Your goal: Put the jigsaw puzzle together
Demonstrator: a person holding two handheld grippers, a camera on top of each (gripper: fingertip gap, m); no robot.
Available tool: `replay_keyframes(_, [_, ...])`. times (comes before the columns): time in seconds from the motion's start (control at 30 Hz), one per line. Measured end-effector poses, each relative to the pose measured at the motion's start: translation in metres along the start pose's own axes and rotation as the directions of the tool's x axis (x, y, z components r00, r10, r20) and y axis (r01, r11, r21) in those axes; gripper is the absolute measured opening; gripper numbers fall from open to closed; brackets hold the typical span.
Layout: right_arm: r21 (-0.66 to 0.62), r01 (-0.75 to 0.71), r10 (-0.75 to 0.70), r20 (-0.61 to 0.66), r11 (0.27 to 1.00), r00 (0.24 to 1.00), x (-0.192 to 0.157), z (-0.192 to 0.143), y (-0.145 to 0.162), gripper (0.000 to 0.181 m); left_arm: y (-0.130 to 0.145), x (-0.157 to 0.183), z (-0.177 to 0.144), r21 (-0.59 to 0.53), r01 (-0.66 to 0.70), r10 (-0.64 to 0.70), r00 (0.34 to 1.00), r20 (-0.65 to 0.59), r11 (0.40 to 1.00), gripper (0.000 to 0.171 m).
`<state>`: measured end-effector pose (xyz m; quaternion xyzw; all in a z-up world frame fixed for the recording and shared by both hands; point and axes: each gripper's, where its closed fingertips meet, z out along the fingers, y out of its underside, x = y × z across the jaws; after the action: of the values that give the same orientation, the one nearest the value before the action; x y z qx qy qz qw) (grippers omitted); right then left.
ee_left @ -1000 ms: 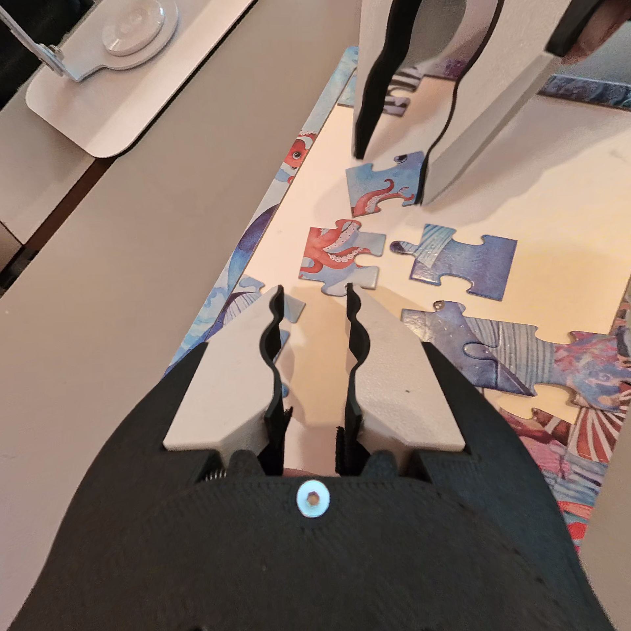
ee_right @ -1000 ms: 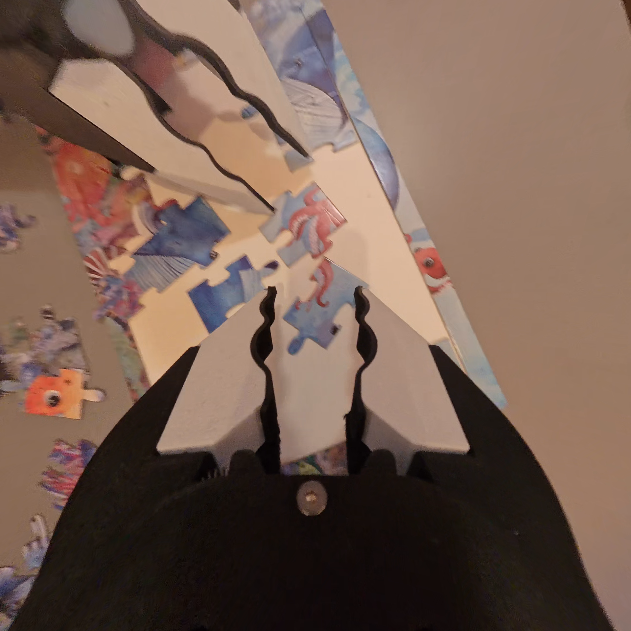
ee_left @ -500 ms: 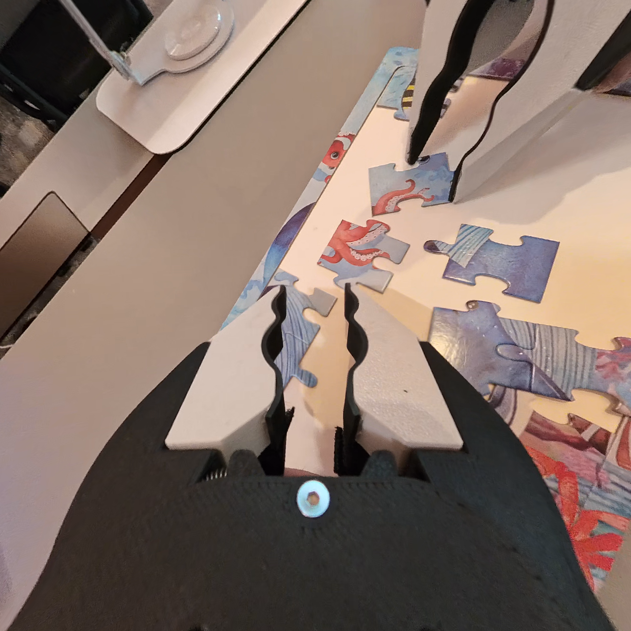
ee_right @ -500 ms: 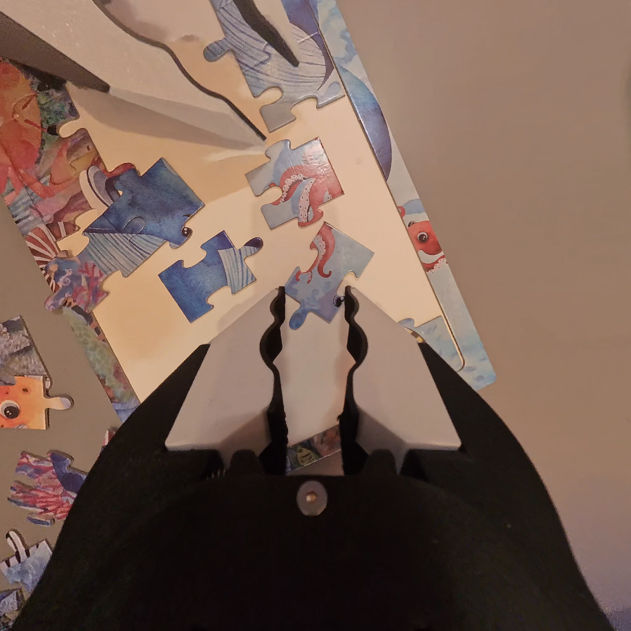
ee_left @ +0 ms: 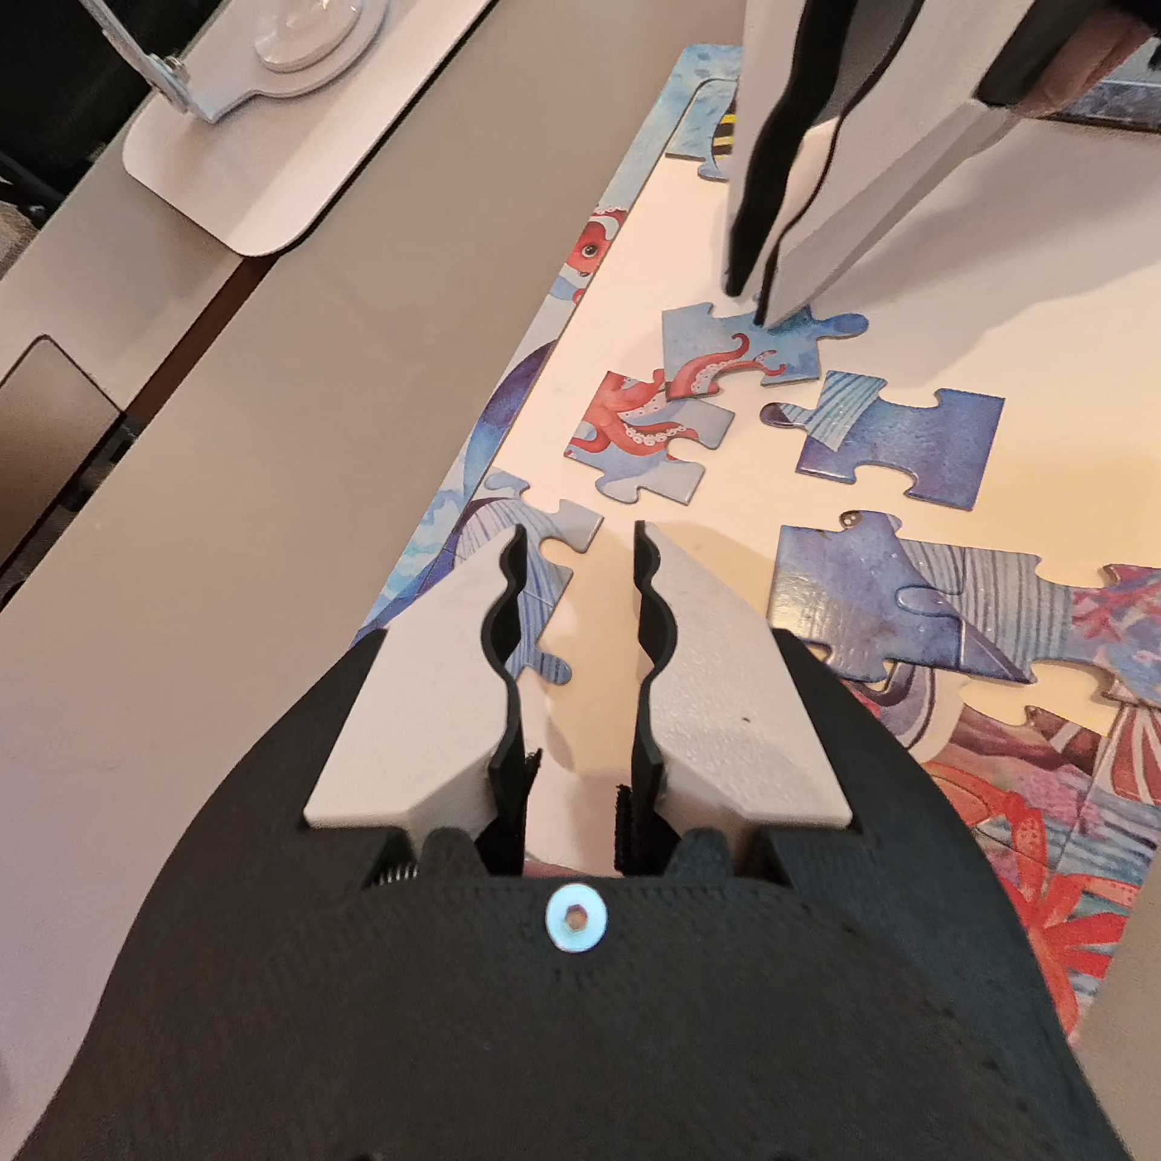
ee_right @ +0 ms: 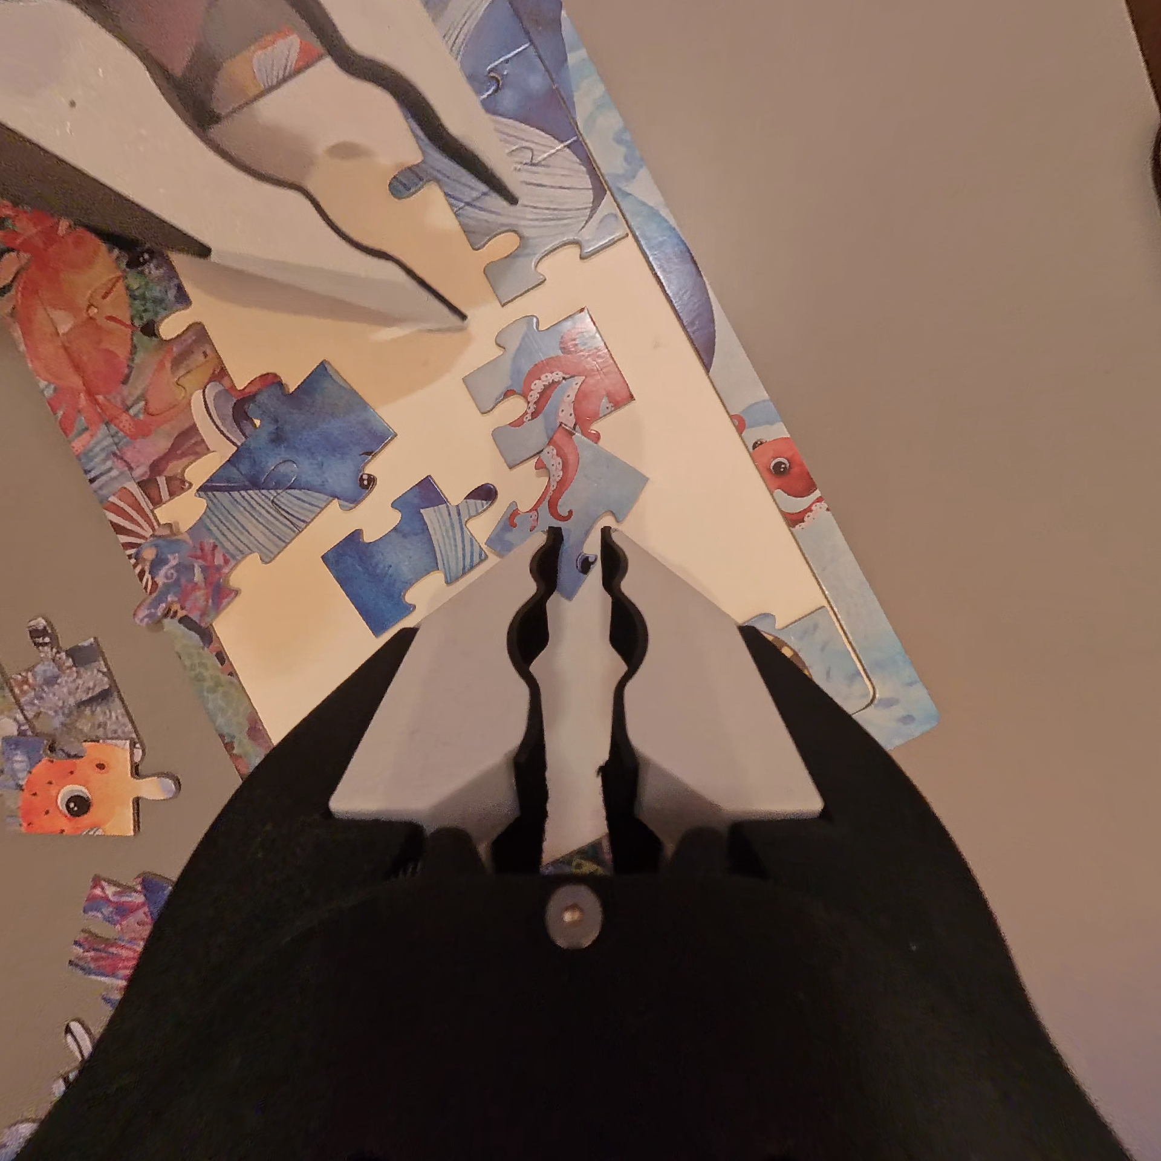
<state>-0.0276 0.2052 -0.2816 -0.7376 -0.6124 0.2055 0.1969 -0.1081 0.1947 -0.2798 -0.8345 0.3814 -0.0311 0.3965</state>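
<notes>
Beige tabletop (ee_right: 942, 314) carries the puzzle tray (ee_right: 835, 634), its cream centre mostly unfilled. Fitted: reef section (ee_right: 94, 352) and whale pieces (ee_right: 534, 157). Loose inside: octopus piece (ee_right: 553, 383), striped blue piece (ee_right: 408, 553). More pieces wait outside. Right gripper (ee_right: 578, 534) pinches the tentacle piece (ee_right: 584, 484); left gripper (ee_left: 575, 534) hovers parted, empty

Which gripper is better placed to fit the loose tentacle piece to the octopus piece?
The right gripper: its tips are at the tentacle piece, which overlaps the octopus piece. The left gripper hangs open and empty, farther back over the bare board.
</notes>
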Motion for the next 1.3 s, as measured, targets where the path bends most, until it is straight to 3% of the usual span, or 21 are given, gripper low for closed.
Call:
replay_keyframes(0.17, [0.015, -0.001, 0.000, 0.026, 1.000, 1.000, -0.006, -0.001, -0.004, 0.010, 0.000, 0.005, 0.002, -0.004, -0.006, 0.006, 1.000, -0.017, 1.000, 0.031])
replay_keyframes(0.53, [-0.019, 0.028, -0.028, -0.006, 0.999, 1.000, -0.006, 0.006, -0.001, 0.030, -0.010, 0.018, 0.009, 0.016, -0.026, 0.027, 0.998, -0.049, 1.000, 0.021])
replay_keyframes(0.97, [0.079, -0.206, 0.210, -0.043, 0.975, 0.977, 0.014, 0.010, -0.010, 0.020, -0.011, 0.018, 0.011, 0.025, -0.017, 0.019, 0.998, -0.055, 1.000, 0.020])
replay_keyframes(1.2, [0.037, -0.189, 0.191, -0.071, 0.981, 0.979, 0.017, 0.004, -0.005, 0.014, -0.011, 0.018, 0.011, 0.024, -0.022, 0.024, 0.998, -0.051, 0.999, 0.021])
replay_keyframes(1.3, [-0.004, -0.174, 0.173, -0.024, 0.985, 0.985, 0.008, 0.002, 0.000, 0.011, -0.011, 0.018, 0.011, 0.024, -0.026, 0.027, 0.998, -0.051, 0.999, 0.020])
